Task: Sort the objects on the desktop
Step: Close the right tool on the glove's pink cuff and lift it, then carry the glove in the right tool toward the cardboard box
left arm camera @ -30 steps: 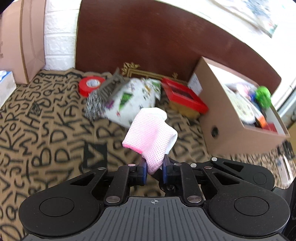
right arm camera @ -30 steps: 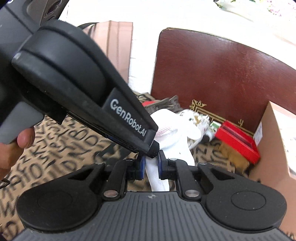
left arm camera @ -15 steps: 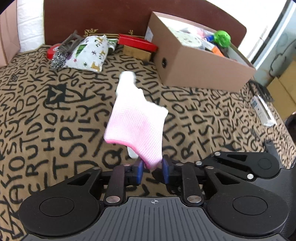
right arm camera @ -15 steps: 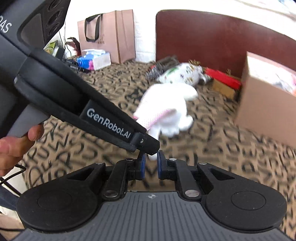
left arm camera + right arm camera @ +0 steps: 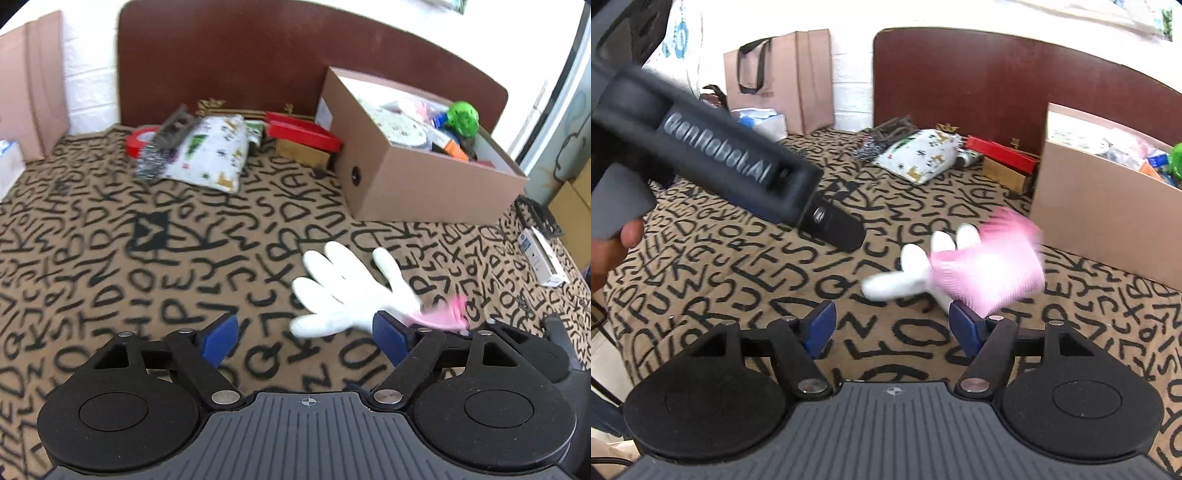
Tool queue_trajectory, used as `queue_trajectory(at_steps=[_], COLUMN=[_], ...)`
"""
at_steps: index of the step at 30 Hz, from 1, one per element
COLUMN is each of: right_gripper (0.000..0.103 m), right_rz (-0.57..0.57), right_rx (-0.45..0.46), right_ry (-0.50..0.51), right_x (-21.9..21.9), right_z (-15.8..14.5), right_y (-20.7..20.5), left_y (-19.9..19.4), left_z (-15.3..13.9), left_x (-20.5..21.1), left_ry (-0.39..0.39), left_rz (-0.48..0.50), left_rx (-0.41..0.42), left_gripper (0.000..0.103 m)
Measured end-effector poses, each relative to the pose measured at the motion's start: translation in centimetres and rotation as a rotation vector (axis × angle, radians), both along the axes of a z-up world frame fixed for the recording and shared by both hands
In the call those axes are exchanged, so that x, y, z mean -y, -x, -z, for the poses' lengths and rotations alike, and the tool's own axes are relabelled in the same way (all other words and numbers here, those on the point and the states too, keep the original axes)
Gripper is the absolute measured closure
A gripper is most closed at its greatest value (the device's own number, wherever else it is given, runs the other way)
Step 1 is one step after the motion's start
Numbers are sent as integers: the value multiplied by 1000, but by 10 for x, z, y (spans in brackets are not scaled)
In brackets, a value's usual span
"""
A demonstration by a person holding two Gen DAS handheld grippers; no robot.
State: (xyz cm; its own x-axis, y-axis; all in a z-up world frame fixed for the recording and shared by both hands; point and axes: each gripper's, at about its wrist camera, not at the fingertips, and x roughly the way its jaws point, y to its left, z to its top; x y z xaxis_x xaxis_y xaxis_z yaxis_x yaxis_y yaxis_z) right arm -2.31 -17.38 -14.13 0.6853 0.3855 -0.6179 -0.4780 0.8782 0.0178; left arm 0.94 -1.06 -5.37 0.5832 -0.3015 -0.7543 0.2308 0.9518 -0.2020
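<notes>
A white glove with a pink cuff point(image 5: 347, 291) lies loose on the letter-patterned cloth, blurred, just ahead of my left gripper's right finger. My left gripper point(image 5: 306, 334) is open and empty. In the right wrist view the glove point(image 5: 960, 266) lies ahead and to the right of my right gripper point(image 5: 892, 326), which is open and empty. The left gripper's body point(image 5: 713, 162) crosses the upper left of that view.
A brown cardboard box point(image 5: 417, 177) with several small items stands at the right back. A patterned pouch point(image 5: 210, 155), steel wool, red tape roll point(image 5: 142, 138) and a red box point(image 5: 303, 134) lie by the brown headboard. A paper bag point(image 5: 783, 77) stands far left.
Both grippers opened and let go of the glove, which dropped onto the cloth. Both grippers pulled back from the pile at the headboard.
</notes>
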Motion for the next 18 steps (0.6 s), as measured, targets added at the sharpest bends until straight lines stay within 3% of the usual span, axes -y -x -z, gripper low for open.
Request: queue_trajectory(at_steps=[7,18], right_gripper=[29,29], right_rz=[94,195], right_rx=[-21,4], right_ry=[9,12], right_x=[33,73], right_z=[6,-4], right_y=[-7,-14], left_y=[-22,-52], left_z=[28,41], left_x=[39,77], left_ry=[-18,-16], left_rz=[72,118], left_rx=[-60,-110], left_gripper=[14,14])
